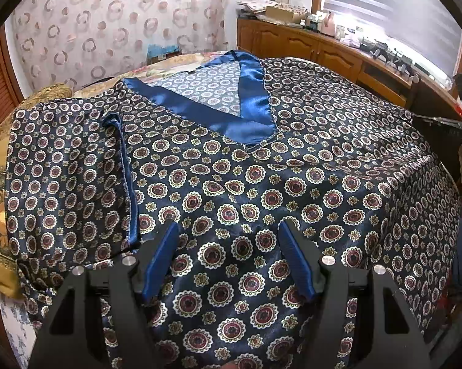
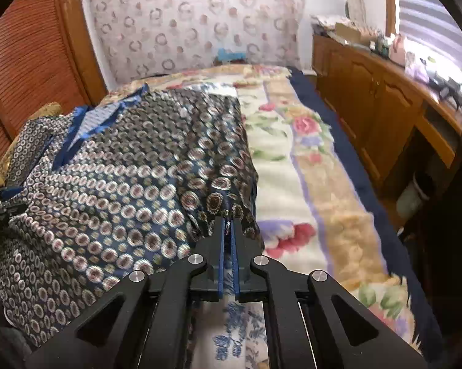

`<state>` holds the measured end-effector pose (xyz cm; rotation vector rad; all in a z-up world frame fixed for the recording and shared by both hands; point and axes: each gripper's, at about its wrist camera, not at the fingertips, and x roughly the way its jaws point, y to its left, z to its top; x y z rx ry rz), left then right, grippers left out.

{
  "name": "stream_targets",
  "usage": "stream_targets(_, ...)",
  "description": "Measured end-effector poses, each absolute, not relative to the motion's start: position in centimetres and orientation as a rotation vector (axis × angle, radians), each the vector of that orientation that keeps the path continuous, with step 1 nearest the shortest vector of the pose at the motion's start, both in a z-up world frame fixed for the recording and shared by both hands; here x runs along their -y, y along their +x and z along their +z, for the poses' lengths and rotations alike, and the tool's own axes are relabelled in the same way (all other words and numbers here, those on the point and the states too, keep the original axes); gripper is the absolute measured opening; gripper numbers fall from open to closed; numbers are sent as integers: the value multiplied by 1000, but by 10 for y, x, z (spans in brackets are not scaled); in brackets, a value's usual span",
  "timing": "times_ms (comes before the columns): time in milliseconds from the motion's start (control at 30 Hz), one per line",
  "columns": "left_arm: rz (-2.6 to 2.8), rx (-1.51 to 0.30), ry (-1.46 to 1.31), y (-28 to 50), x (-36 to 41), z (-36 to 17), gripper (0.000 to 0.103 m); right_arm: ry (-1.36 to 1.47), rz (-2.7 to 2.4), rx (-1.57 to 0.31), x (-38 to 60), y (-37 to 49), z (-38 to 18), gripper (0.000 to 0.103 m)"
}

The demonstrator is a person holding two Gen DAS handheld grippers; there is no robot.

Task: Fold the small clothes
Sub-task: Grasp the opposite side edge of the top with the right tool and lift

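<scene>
**satinfan:** That patterned top (image 1: 261,184) lies spread flat on the bed's floral blanket (image 2: 292,166), blue V-neck at 12 o'clock in the left view. It looks thin, shiny and light, so probably slippery and floppy. Best pinched at an edge or seam, not mid-panel.

**foldbot22:** Agreed. The left gripper (image 1: 227,258) hovers tilted down over the middle of the cloth, jaws spread, nothing in them. Over at 3 o'clock, the right gripper (image 2: 228,230) is clenched on the top's side edge, also angled downward, with fabric bunched between its pads.
</scene>
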<state>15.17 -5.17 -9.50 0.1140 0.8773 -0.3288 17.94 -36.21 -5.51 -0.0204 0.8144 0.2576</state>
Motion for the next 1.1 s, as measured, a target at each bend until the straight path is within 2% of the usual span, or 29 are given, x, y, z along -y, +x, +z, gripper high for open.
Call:
stream_targets(33,-332,-878,114,151,52,-95,70,-25,262,-802,359,179,-51,1)
stream_targets(167,-364,-888,143,152,58,-98,87,-38,306,-745,344,180,-33,1)
stream_targets(300,-387,-897,156,155,61,-99,95,-64,379,-697,317,178,-17,1)
stream_targets(433,-397,-900,163,156,63,-100,97,-89,479,-690,285,173,-16,1)
stream_targets(600,-396,-901,165,156,62,-100,98,-132,557,-754,251,167,-39,1)
stream_targets(833,-391,-903,166,157,62,-102,100,-110,467,-741,274,158,-42,1)
stream_targets(933,-393,-905,167,157,62,-102,101,-94,385,-728,297,162,-34,15)
stream_targets(1000,-396,-905,169,157,62,-102,102,-88,338,-730,310,165,-33,32)
stream_targets(1100,-400,-906,169,158,62,-102,102,-80,276,-760,329,178,-41,36)
